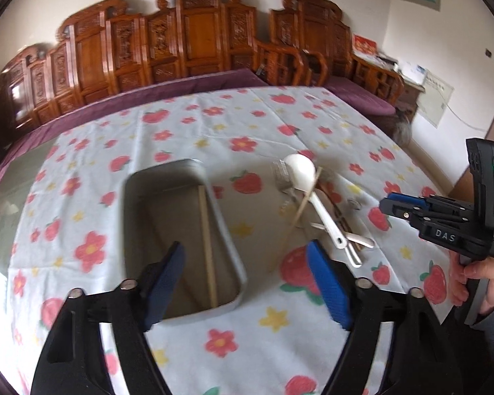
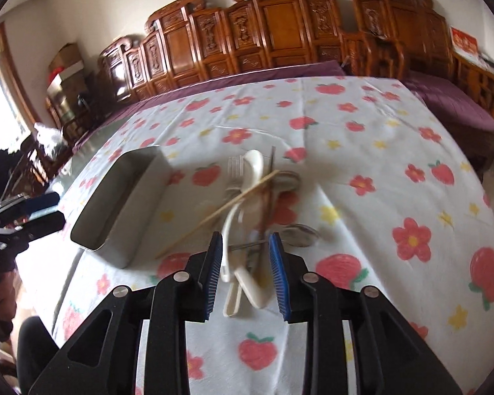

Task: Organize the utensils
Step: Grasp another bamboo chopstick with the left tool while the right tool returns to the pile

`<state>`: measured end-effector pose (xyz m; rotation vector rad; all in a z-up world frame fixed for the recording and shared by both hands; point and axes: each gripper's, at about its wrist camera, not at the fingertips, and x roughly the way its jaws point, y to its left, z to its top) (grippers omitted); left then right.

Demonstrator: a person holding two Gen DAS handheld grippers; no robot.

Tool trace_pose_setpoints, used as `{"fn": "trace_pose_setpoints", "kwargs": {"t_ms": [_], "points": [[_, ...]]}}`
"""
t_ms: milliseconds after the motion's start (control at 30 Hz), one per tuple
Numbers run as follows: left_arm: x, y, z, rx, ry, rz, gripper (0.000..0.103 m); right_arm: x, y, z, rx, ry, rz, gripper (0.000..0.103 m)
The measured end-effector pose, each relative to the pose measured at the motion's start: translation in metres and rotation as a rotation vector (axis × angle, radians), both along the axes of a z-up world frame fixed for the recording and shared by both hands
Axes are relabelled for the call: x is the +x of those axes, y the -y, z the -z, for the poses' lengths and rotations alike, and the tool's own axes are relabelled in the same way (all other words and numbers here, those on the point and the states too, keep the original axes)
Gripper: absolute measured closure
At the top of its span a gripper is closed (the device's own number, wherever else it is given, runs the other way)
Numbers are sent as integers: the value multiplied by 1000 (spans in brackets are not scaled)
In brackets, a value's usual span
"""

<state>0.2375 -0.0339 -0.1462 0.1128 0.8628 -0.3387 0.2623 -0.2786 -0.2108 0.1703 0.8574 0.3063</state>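
Listing from left to right. Left gripper (image 1: 247,283): jaws spread wide, nothing between the blue pads, poised above the near end of the tray. Metal tray (image 1: 227,233): rectangular, on the flowered tablecloth (image 1: 181,125), holding one wooden chopstick (image 1: 207,247) laid lengthwise along its right wall. Utensil pile (image 1: 316,207): just right of the tray, on the cloth; a white ceramic spoon (image 1: 308,177) on top, a second chopstick (image 1: 299,210) crossing it, and metal cutlery beneath, blurred. Right gripper (image 2: 245,273): jaws partly apart, straddling the pile's near handles without visibly pinching any. Right hand (image 1: 477,283): on that gripper's handle, at the far right.
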Motion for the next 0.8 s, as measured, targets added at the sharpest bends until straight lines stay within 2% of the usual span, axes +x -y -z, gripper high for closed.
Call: {"fn": "trace_pose_setpoints", "kwargs": {"t_ms": [267, 467, 800], "points": [[36, 64, 35, 51, -84, 113, 60, 6, 22, 18, 77, -20, 34, 71], [63, 87, 64, 88, -162, 136, 75, 7, 19, 29, 53, -51, 17, 71], [80, 98, 91, 170, -219, 122, 80, 6, 15, 25, 65, -36, -9, 71]]}}
